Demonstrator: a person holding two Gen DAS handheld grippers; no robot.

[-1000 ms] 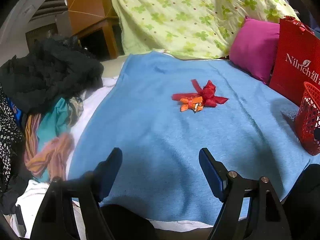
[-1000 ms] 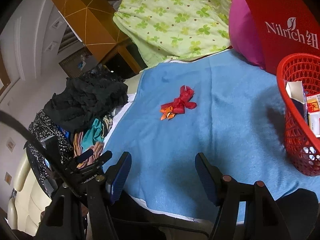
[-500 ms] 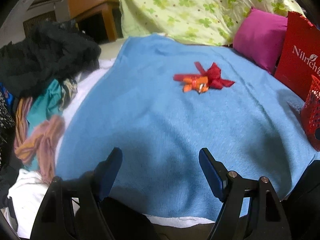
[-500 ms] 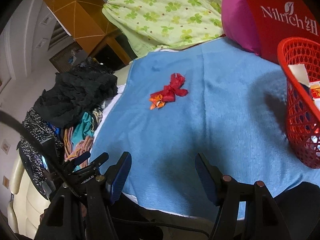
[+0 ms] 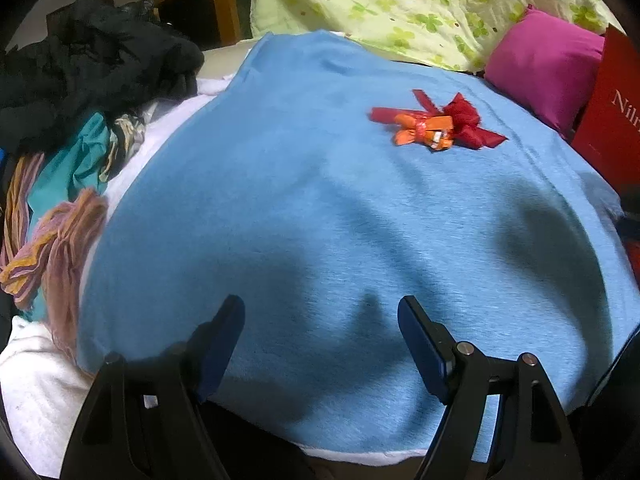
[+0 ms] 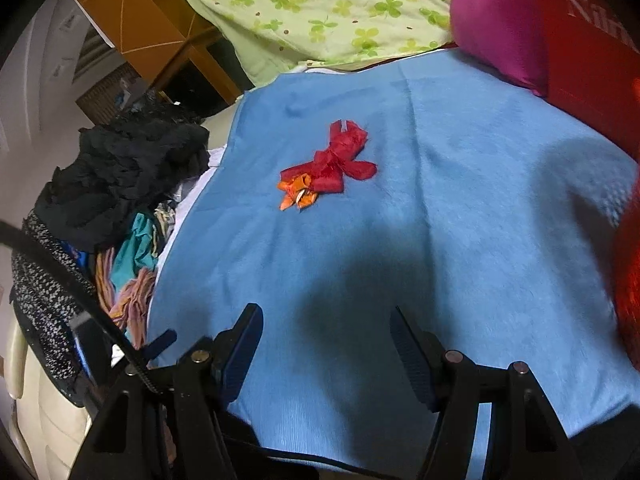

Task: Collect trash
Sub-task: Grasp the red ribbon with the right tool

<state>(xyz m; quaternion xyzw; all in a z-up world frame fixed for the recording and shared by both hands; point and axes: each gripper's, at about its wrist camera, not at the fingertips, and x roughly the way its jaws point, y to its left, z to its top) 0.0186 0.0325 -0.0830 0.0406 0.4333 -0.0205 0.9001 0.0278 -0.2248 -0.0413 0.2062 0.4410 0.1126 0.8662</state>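
Observation:
A crumpled red ribbon (image 5: 464,122) and an orange wrapper (image 5: 424,132) lie together on the blue blanket (image 5: 320,200), far ahead and to the right of my left gripper (image 5: 320,316), which is open and empty. In the right wrist view the same red ribbon (image 6: 340,160) and orange wrapper (image 6: 298,194) lie ahead and slightly left of my right gripper (image 6: 326,324), also open and empty. The red mesh basket (image 6: 628,280) shows blurred at the right edge.
A heap of black and coloured clothes (image 5: 80,92) lies at the blanket's left edge. A pink pillow (image 5: 540,68), a red paper bag (image 5: 608,108) and a green flowered quilt (image 5: 400,0) stand at the back right. A wooden cabinet (image 6: 132,12) stands behind.
Both grippers have moved forward over the blanket toward the ribbon and wrapper, which look closer. The red basket has slid toward the right edge of both views. Both grippers stay open.

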